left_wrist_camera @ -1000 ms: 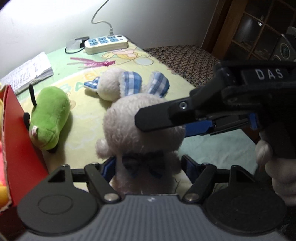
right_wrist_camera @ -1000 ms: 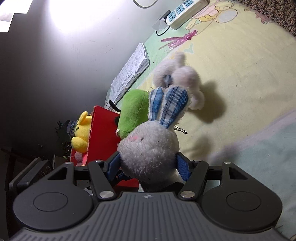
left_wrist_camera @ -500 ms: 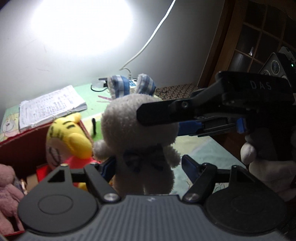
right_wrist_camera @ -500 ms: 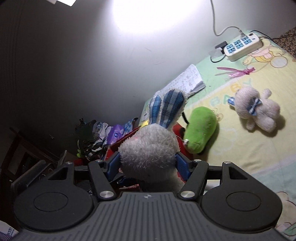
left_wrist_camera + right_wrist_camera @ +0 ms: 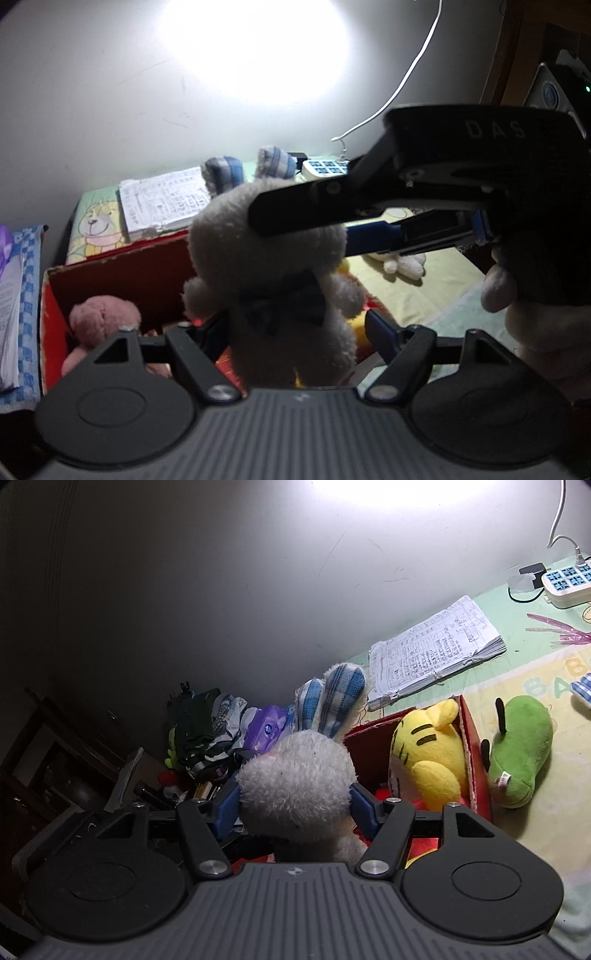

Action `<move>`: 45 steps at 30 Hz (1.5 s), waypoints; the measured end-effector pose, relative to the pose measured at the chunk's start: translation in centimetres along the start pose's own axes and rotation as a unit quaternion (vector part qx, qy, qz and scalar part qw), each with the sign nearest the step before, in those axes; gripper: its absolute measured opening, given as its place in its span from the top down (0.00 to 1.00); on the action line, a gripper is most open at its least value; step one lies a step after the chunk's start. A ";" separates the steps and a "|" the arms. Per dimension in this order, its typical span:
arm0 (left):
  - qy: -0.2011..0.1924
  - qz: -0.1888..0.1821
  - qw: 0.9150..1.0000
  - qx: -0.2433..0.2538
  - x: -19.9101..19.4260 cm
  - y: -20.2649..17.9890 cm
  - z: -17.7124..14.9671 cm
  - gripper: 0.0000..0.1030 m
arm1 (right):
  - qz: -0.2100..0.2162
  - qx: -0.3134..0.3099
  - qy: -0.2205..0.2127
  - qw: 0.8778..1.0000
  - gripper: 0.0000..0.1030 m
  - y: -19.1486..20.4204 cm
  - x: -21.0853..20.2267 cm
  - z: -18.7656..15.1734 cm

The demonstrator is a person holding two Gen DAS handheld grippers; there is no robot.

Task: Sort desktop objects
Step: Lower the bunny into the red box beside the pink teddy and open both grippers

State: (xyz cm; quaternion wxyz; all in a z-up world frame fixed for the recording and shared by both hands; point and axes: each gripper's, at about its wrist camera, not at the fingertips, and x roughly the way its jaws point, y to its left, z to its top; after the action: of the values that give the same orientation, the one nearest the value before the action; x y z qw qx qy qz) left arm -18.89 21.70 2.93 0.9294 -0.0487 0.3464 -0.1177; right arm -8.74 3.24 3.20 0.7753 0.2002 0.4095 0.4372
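Observation:
Both grippers hold one white plush rabbit [image 5: 273,266] with blue plaid ears over a red box [image 5: 110,269]. My left gripper [image 5: 295,332] is shut on its body. My right gripper [image 5: 295,805] is shut on its head [image 5: 295,779]; in the left wrist view its black fingers [image 5: 310,210] cross the head from the right. The box holds a pink bear [image 5: 99,321] and a yellow tiger plush [image 5: 428,749]. A green plush [image 5: 521,749] lies on the mat right of the box. A white bear [image 5: 402,262] lies farther right.
A stack of printed papers [image 5: 432,650] lies behind the box by the wall. A white power strip [image 5: 565,583] and a pink ribbon [image 5: 554,627] sit at the back right. Clutter with a purple pack [image 5: 266,727] lies left of the box.
Both grippers lifted the rabbit off the mat and carried it left, from beside the green plush to above the red box. Both stayed shut on it.

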 end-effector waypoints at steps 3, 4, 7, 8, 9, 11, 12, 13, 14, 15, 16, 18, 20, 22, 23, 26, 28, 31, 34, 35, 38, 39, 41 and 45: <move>0.014 0.002 1.000 -0.016 1.2 1.9 -0.5 0.23 | -0.013 0.003 0.015 1.000 0.37 0.2 2.1 0.0; 0.021 0.005 1.000 -0.022 1.9 2.6 -0.6 0.23 | -0.019 0.003 0.020 1.000 0.37 0.3 2.7 -0.1; 0.042 0.008 0.998 -0.040 2.8 4.6 -1.3 0.23 | -0.043 0.007 0.036 0.998 0.38 0.3 4.7 -0.3; 0.047 0.008 0.998 -0.046 3.1 5.2 -1.4 0.22 | -0.048 0.010 0.039 0.998 0.38 0.2 5.2 -0.3; 0.051 0.007 0.997 -0.049 3.5 5.6 -1.5 0.20 | -0.055 0.013 0.043 0.997 0.38 0.1 5.6 -0.2; 0.060 0.008 0.997 -0.054 4.4 6.3 -1.6 0.19 | -0.076 0.010 0.048 0.996 0.38 0.2 6.4 -0.1; 0.064 0.008 0.996 -0.054 4.7 6.3 -1.6 0.19 | -0.089 0.006 0.052 0.995 0.38 0.2 6.8 0.0; 0.067 0.008 0.996 -0.055 4.9 6.4 -1.7 0.19 | -0.100 0.004 0.057 0.993 0.38 0.2 7.2 0.1; 0.071 0.007 0.996 -0.055 5.1 6.4 -1.8 0.19 | -0.111 0.003 0.065 0.992 0.38 0.1 7.6 0.1; 0.074 0.007 0.996 -0.055 5.3 6.5 -1.8 0.18 | -0.117 0.004 0.071 0.991 0.38 0.0 8.0 0.1; 0.079 0.008 0.995 -0.055 5.6 6.6 -1.8 0.18 | -0.122 0.004 0.079 0.989 0.38 -0.2 8.3 0.0; 0.089 0.012 0.995 -0.053 6.2 6.7 -1.9 0.18 | -0.134 0.000 0.092 0.987 0.38 -0.4 9.0 -0.1; 0.101 0.011 0.993 -0.056 6.7 6.8 -1.9 0.18 | -0.150 -0.013 0.101 0.983 0.38 -0.4 9.8 -0.2; 0.105 0.004 0.993 -0.059 7.0 7.0 -1.8 0.18 | -0.162 -0.024 0.103 0.981 0.38 -0.4 10.3 -0.4; 0.106 0.001 0.993 -0.060 7.0 7.0 -1.7 0.18 | -0.165 -0.028 0.103 0.980 0.38 -0.5 10.7 -0.4; 0.116 -0.004 0.992 -0.057 7.5 7.1 -1.6 0.18 | -0.169 -0.033 0.101 0.980 0.37 -0.6 11.2 -0.4; 0.119 -0.008 0.991 -0.058 7.6 7.0 -1.6 0.18 | -0.173 -0.046 0.099 0.979 0.37 -0.5 11.5 -0.6; 0.123 -0.017 0.990 -0.060 7.9 7.0 -1.6 0.17 | -0.167 -0.066 0.092 0.979 0.35 -0.2 11.5 -1.0; 0.126 -0.027 0.989 -0.067 8.2 6.9 -1.5 0.14 | -0.157 -0.058 0.080 0.983 0.35 -0.4 10.7 -0.9; 0.128 -0.026 0.989 -0.068 8.3 6.8 -1.5 0.14 | -0.153 -0.053 0.072 0.984 0.35 -0.5 10.2 -0.8; 0.131 -0.029 0.989 -0.070 8.5 6.7 -1.5 0.14 | -0.137 -0.036 0.042 0.989 0.35 -0.6 8.5 -0.8; 0.133 -0.032 0.988 -0.073 8.6 6.5 -1.6 0.14 | -0.125 -0.028 0.033 0.991 0.35 -0.8 7.9 -0.7; 0.137 -0.037 0.987 -0.073 8.9 5.9 -1.6 0.14 | -0.106 -0.022 0.027 0.994 0.36 -0.9 7.2 -0.7; 0.139 -0.034 0.988 -0.063 9.5 4.9 -1.6 0.12 | -0.118 -0.019 0.033 0.992 0.61 -1.4 7.4 -0.9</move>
State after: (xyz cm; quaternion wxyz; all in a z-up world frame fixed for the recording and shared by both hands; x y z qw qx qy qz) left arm -12.09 24.08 -5.11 0.8629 -0.1017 0.4769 -0.1329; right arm -6.67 8.66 -1.60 0.8114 0.1213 0.4471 0.3564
